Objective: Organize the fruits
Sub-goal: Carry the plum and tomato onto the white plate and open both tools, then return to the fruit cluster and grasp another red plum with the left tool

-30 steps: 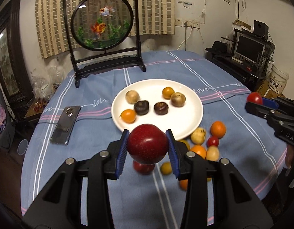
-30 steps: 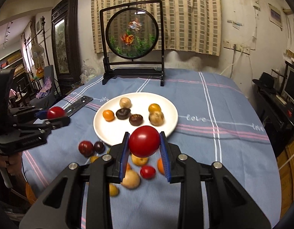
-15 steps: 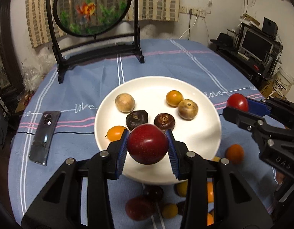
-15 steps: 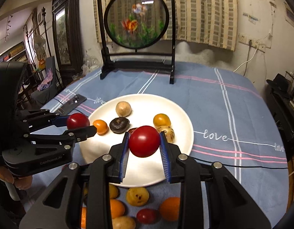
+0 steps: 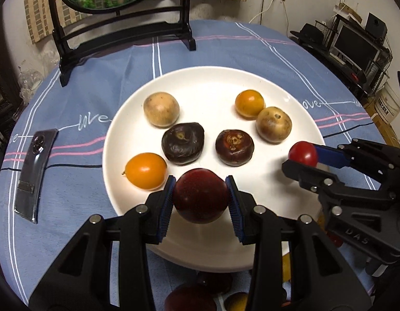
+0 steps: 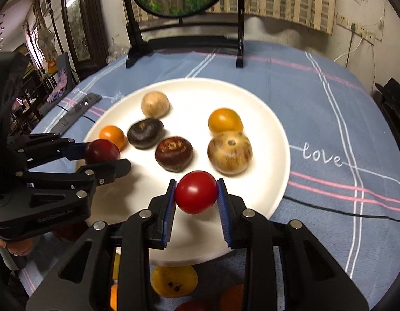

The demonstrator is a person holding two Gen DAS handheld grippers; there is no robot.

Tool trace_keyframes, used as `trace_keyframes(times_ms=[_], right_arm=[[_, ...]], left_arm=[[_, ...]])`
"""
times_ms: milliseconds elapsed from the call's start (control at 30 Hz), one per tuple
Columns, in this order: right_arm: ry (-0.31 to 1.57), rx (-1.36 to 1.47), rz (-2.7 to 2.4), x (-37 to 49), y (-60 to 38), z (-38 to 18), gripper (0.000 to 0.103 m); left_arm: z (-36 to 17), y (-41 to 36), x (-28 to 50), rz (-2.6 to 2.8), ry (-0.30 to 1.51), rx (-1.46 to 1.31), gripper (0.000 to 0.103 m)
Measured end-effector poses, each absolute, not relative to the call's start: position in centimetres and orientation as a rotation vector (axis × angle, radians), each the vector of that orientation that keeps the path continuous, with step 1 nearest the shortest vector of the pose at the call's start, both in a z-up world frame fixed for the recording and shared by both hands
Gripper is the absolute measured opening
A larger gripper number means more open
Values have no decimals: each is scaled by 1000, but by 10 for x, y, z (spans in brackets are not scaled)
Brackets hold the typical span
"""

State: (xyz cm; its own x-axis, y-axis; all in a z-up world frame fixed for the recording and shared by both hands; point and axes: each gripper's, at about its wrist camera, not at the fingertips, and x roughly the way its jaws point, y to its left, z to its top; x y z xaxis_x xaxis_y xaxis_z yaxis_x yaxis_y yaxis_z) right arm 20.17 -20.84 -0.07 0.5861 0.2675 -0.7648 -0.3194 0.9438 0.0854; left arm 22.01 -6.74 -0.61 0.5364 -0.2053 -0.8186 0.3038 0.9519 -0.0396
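A white plate [image 5: 212,83] on the blue tablecloth holds several fruits: two orange, two tan, two dark brown. My left gripper [image 5: 200,197] is shut on a dark red plum [image 5: 200,194], held over the plate's near rim. My right gripper [image 6: 196,194] is shut on a bright red tomato [image 6: 196,191], held over the plate's near right part [image 6: 272,129]. In the left wrist view the right gripper [image 5: 303,159] shows at the right; in the right wrist view the left gripper [image 6: 104,155] shows at the left.
Several loose fruits lie on the cloth in front of the plate [image 6: 174,281]. A phone [image 5: 34,171] with a black cable lies left of the plate. A black-framed round screen stand [image 5: 122,33] stands at the back. A cable [image 6: 342,213] runs right of the plate.
Both grippers have moved forward and down over the plate with their fruits still held. The plate now fills more of both views.
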Motion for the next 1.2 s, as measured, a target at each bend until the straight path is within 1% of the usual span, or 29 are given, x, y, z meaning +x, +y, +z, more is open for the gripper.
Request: trace_keyframes(times_ms=[333,400,433,467,500,533,600,633,767,833,933,1067,1200], right_arm=[[932,-85,322,209,-205,-16,31],[929,-98,315,210,-204,-17,31],[927,-109,310,209,-203,-17,31],[925,-118,309,208,-202,-18,32],[923,-123,309,208,-201,-18,36],[916,-130,310,207,-200,-18,39],[911,-139,300,207,-199,-17,45],[910,-139,297,206,-200,-17,46],[889,-128,290,199,-204,-7,47],[870,-122,287,192,-206,0,48],[842,-128,290,178,-206,11,49],[808,-126,287,159,-209,24,52],[778,-104,277,139,-216,35,54]], left_arm=[[-25,-69,228,-294,1024,121,40],[-27,-69,228,-293,1027,136,42],[-27,-69,227,-285,1020,146,50],[-26,-69,227,-281,1016,150,55],[-25,-69,226,-281,1011,147,64],[-24,-69,225,-275,1004,147,67],[-21,-67,224,-265,1001,144,67],[-20,-66,223,-267,1003,134,67],[-10,-59,216,-259,977,110,68],[1,-53,210,-251,955,81,70],[11,-48,200,-248,934,64,70],[22,-46,183,-254,907,62,70],[33,-40,161,-258,877,39,75]])
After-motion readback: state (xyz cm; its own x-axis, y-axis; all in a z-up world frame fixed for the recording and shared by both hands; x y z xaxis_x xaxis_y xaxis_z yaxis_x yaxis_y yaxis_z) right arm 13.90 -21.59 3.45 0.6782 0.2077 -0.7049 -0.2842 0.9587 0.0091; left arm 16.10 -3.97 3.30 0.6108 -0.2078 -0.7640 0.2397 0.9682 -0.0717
